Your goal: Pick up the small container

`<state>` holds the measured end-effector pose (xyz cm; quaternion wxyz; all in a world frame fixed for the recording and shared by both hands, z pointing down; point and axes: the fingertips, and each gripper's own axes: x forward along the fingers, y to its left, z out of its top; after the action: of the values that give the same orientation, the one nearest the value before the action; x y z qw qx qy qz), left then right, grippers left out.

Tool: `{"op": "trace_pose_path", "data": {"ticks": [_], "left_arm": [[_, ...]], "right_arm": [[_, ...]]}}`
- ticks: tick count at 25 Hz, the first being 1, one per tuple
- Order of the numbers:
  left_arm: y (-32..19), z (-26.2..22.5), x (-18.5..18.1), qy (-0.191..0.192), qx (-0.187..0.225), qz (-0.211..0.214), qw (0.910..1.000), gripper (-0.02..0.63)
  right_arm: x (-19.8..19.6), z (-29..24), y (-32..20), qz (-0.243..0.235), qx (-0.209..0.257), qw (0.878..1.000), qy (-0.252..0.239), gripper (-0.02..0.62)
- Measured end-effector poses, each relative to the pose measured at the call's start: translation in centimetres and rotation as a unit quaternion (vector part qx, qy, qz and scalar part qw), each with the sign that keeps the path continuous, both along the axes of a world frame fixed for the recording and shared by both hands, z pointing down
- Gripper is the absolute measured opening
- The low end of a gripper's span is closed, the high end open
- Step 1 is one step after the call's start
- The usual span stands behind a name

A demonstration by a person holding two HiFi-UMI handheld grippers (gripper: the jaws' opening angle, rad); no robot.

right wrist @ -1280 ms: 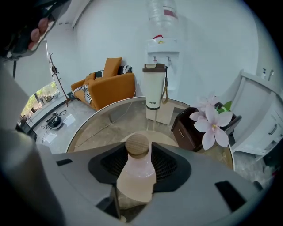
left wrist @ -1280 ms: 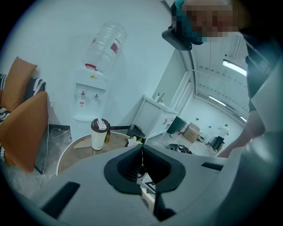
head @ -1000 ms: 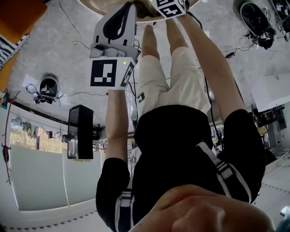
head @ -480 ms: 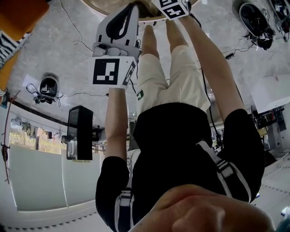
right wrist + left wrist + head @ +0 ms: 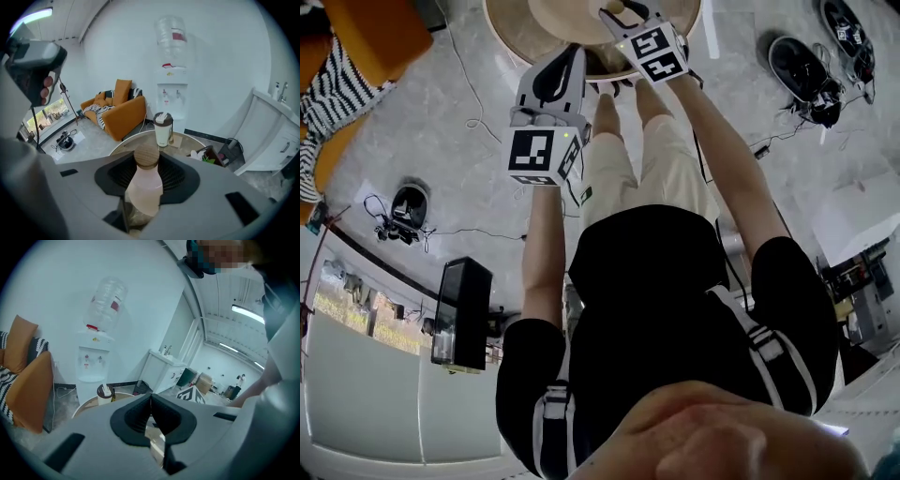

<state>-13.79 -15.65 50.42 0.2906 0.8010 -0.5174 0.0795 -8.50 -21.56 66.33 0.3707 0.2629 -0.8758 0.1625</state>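
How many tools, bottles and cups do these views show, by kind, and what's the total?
Tools: 2 (left tool, jaws together, empty; right tool, closed on the bottle)
Bottles: 1 (pink bottle, wooden cap)
Cups: 1 (lidded white cup on the round table)
Total: 4

Left claw (image 5: 151, 399) at 6 o'clock of frame, jaws closed, tips touching. At 9 o'clock of the claw, edge of round counter (image 5: 90, 402) carrying white lidded cup (image 5: 105, 393), upright. Water dispenser (image 5: 92, 363) at 10 o'clock against the wall, inverted bottle (image 5: 106, 303) on top. Orange sofa (image 5: 29, 390) with striped cushion (image 5: 5, 406) at 9 o'clock, frame edge. White cabinet (image 5: 161, 371) at 12 o'clock of the claw. Ceiling lights (image 5: 247, 314) at 2 o'clock.
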Motion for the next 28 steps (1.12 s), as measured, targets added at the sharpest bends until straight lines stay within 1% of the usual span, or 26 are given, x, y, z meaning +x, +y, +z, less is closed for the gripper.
{"op": "trace_pose_path", "data": {"ticks": [3,7,10,14,16,20,24,28], "left_arm": [[0.1,-2.8,-0.4,-0.005,0.012,-0.008,0.9999,0.018],[0.4,-6.3,-0.4,-0.006,0.032,-0.017,0.9993,0.018],[0.7,-8.4,-0.5,-0.008,0.045,-0.021,0.9987,0.018],[0.6,-11.3,-0.4,-0.008,0.062,-0.033,0.9975,0.018],[0.3,-12.5,-0.5,-0.008,0.071,-0.039,0.9967,0.018],[-1.0,-15.3,-1.0,-0.009,0.097,-0.043,0.9944,0.018],[-2.5,-18.8,-1.3,-0.013,0.125,-0.042,0.9912,0.018],[-3.8,-21.7,-1.6,-0.024,0.139,-0.034,0.9894,0.018]], "right_arm": [[-0.5,-5.0,-0.1,0.004,0.002,1.000,-0.022,0.143],[-0.5,-10.6,0.1,0.000,0.023,0.999,-0.026,0.143],[-0.6,-14.4,0.2,0.000,0.039,0.998,-0.039,0.141],[0.2,-19.8,0.4,-0.006,0.058,0.998,-0.037,0.141],[0.6,-22.2,0.5,-0.009,0.057,0.998,-0.038,0.141],[0.3,-27.0,0.6,-0.014,0.057,0.997,-0.059,0.141],[-0.1,-31.2,0.6,-0.025,0.072,0.994,-0.074,0.141],[-0.6,-34.5,0.4,-0.027,0.081,0.992,-0.091,0.141]]}}
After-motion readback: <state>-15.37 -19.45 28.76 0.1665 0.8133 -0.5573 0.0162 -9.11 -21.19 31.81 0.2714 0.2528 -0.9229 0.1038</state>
